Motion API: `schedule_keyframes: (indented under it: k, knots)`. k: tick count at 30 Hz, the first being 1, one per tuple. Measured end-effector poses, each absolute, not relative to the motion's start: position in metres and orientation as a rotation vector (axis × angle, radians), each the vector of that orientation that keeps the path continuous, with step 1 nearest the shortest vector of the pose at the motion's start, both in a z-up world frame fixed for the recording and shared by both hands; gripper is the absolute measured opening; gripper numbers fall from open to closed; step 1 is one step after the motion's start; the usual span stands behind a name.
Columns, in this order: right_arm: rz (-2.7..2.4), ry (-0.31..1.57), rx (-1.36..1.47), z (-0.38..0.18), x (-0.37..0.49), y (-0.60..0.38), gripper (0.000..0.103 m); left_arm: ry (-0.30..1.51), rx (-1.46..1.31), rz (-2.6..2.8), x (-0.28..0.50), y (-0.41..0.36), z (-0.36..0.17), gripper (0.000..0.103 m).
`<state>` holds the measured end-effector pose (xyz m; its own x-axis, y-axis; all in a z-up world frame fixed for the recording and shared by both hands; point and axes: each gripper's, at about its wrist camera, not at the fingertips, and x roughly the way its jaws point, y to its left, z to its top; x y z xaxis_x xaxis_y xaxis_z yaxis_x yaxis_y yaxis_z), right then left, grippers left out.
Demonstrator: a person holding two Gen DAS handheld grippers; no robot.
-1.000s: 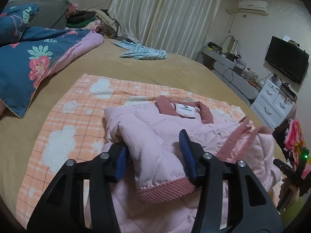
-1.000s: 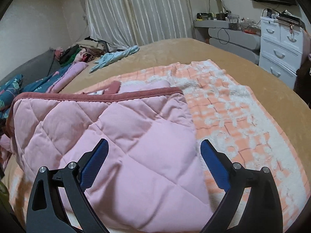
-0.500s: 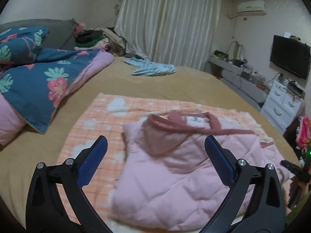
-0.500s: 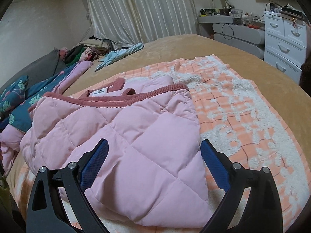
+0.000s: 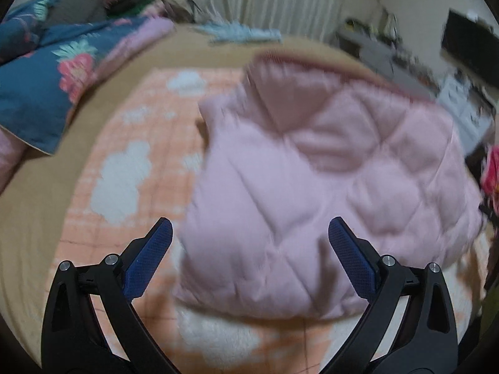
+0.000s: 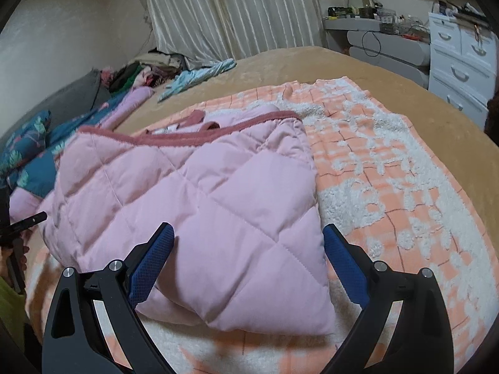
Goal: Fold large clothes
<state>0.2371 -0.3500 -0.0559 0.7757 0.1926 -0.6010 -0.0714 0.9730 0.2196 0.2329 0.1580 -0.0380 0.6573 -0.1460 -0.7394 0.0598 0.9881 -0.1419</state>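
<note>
A pink quilted jacket [image 5: 318, 171] with a darker pink ribbed hem lies folded on an orange-and-white checked blanket [image 5: 131, 162] on the bed. The left wrist view is blurred. My left gripper [image 5: 249, 249] is open and empty, just above the jacket's near left edge. In the right wrist view the jacket [image 6: 199, 193] lies folded with its ribbed hem [image 6: 218, 131] on the far side. My right gripper [image 6: 248, 255] is open and empty, its fingers either side of the jacket's near right corner.
A blue floral quilt [image 5: 53, 74] lies at the left of the bed. A light blue garment [image 6: 199, 76] and a clothes pile [image 6: 146, 68] lie near the curtains. White drawers [image 6: 461, 59] and a desk [image 6: 383, 40] stand at the right. The blanket [image 6: 389, 171] extends right of the jacket.
My left gripper let go of the jacket's sleeve and opened a second ago, then dropped closer over the jacket. My right gripper stayed open and drew a little nearer to the jacket.
</note>
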Motion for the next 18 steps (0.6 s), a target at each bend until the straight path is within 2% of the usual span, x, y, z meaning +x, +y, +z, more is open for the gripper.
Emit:
schedule_keyframes:
  k: [9, 10, 12, 13, 14, 15, 17, 18]
  knots:
    - [0.160, 0.690, 0.169, -0.071, 0.251, -0.347, 0.095, 0.857, -0.143, -0.157, 0.239, 0.158, -0.052, 0.092]
    - [0.165, 0.694, 0.178, -0.073, 0.253, -0.347, 0.095, 0.854, -0.142, -0.159, 0.241, 0.157, -0.053, 0.087]
    - [0.166, 0.693, 0.184, -0.074, 0.257, -0.348, 0.088, 0.848, -0.139, -0.157, 0.243, 0.154, -0.054, 0.068]
    - [0.161, 0.683, 0.175, -0.073, 0.257, -0.347, 0.080, 0.844, -0.130, -0.151, 0.244, 0.153, -0.053, 0.046]
    - [0.158, 0.672, 0.163, -0.071, 0.257, -0.346, 0.066, 0.837, -0.117, -0.150, 0.245, 0.151, -0.052, 0.037]
    - [0.160, 0.662, 0.150, -0.068, 0.256, -0.344, 0.059, 0.829, -0.109, -0.153, 0.244, 0.149, -0.049, 0.033]
    - [0.168, 0.617, 0.113, -0.059, 0.251, -0.339, 0.035, 0.808, -0.089, -0.156, 0.242, 0.145, -0.043, 0.020]
    - [0.170, 0.585, 0.093, -0.054, 0.247, -0.335, 0.032, 0.791, -0.083, -0.157, 0.241, 0.144, -0.039, 0.018]
